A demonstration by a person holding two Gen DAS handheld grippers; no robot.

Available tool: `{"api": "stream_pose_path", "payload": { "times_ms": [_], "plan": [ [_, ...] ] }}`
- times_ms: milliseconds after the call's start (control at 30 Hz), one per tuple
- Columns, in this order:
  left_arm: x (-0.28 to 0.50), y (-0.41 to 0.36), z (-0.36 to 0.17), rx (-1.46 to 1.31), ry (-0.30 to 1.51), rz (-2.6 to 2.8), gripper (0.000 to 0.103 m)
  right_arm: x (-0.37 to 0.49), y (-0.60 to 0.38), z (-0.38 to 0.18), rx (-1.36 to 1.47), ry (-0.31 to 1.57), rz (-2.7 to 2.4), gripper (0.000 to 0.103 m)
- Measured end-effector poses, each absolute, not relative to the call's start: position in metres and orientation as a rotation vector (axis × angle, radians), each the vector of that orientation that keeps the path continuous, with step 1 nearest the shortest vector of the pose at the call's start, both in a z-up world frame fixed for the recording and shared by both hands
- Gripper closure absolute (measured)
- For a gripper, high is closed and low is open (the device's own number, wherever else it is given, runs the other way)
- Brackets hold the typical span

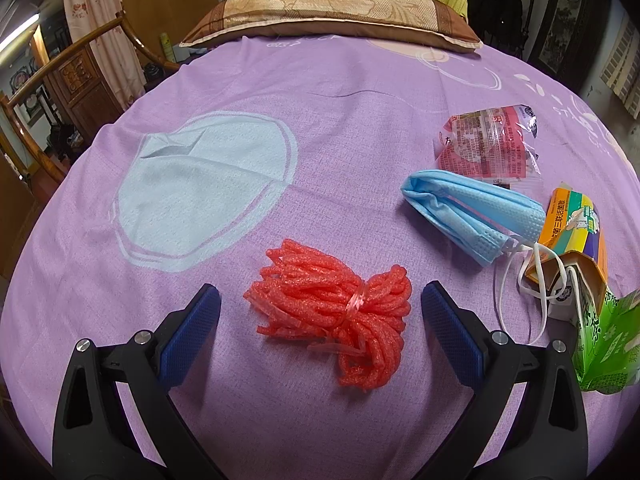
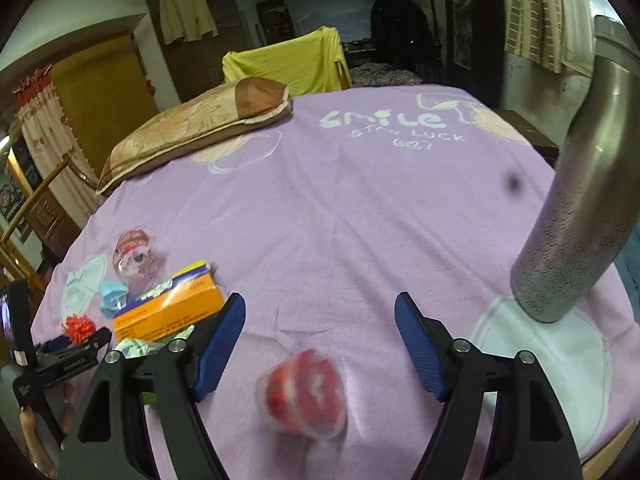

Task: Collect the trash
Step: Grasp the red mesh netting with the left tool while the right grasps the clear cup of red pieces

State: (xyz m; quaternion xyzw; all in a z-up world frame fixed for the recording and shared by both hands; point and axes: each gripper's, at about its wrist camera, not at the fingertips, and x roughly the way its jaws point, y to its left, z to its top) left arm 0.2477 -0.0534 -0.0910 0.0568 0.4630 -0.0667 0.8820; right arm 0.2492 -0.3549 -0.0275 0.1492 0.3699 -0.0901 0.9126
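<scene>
My left gripper (image 1: 320, 292) is open and hangs low over a red foam-net bundle (image 1: 328, 312) on the purple bedsheet (image 1: 320, 140); the bundle lies between the pads, untouched. To its right lie a blue face mask (image 1: 472, 212), a pink plastic wrapper (image 1: 488, 140), an orange carton (image 1: 572, 232) and a green bag (image 1: 604, 344). My right gripper (image 2: 320, 300) is open above the sheet. A blurred red and clear wrapper (image 2: 304, 392) shows low between its fingers, and neither pad presses on it.
A brown pillow (image 1: 328, 12) lies at the head of the bed. A thick grey metal tube (image 2: 580, 200) rises close to the right of my right gripper. Wooden furniture (image 1: 80, 80) stands beyond the left bed edge. A yellow cloth (image 2: 284, 64) drapes a chair behind.
</scene>
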Motion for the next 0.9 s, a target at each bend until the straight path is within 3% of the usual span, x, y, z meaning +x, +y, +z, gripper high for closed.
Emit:
{"api": "stream_pose_path", "payload": {
  "times_ms": [333, 767, 833, 900],
  "plan": [
    [0.247, -0.054, -0.091, 0.118, 0.964, -0.139, 0.005, 0.232, -0.358, -0.055, 0.467, 0.866, -0.114, 0.022],
    [0.249, -0.053, -0.091, 0.122, 0.968, -0.146, 0.005, 0.239, -0.324, -0.061, 0.208, 0.879, -0.154, 0.023],
    [0.250, -0.053, -0.090, 0.123, 0.971, -0.151, 0.006, 0.240, -0.323, -0.064, 0.182, 0.885, -0.164, 0.055],
    [0.250, -0.053, -0.089, 0.123, 0.967, -0.165, 0.011, 0.241, -0.323, -0.067, 0.177, 0.897, -0.160, 0.065]
  ]
}}
